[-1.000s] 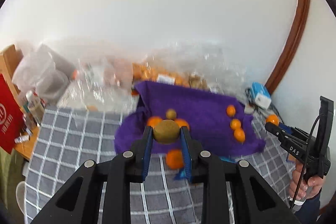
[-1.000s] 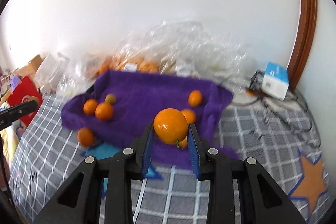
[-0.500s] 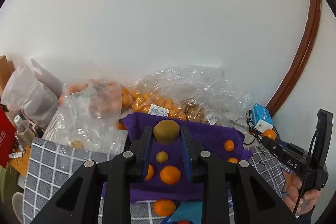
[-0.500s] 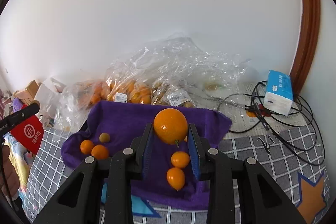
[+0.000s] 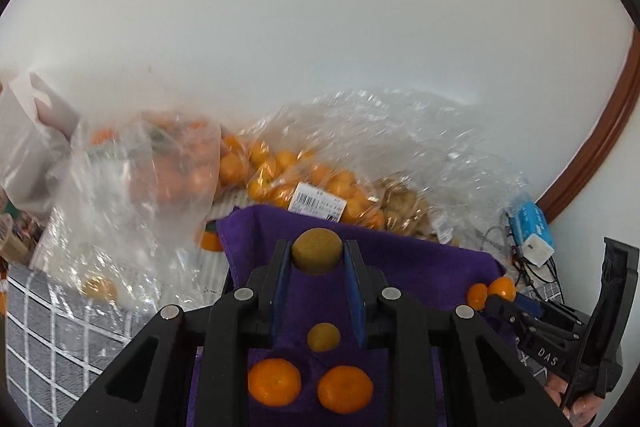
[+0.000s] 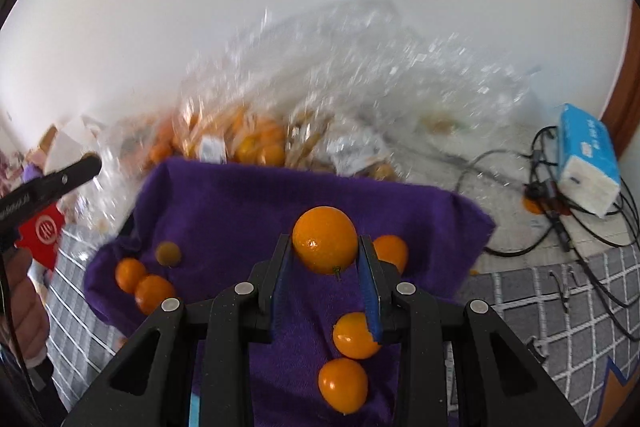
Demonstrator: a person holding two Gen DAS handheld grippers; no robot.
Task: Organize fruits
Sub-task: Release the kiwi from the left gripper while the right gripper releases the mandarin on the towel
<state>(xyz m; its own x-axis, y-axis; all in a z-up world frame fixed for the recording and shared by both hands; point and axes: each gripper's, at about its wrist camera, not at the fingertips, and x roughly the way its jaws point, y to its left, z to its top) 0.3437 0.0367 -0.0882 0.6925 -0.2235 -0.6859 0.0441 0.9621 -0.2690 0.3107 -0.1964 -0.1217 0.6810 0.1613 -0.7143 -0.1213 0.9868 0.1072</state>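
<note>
So my left tongs (image 5: 317,255) are clamped on a brown kiwi (image 5: 317,251), hanging over the purple towel (image 5: 420,259), near its back edge. Right tongs (image 6: 325,254) are pinching an orange (image 6: 325,245) above the same towel (image 6: 248,207). On the towel under the left tongs there's a smaller brownish fruit (image 5: 323,336) and two mandarins (image 5: 274,381) side by side. Under the right tongs two more mandarins (image 6: 343,384) lie on it, one behind the other. Behind the towel sit the clear bags (image 5: 320,183) full of oranges, pretty blurry in the right view.
</note>
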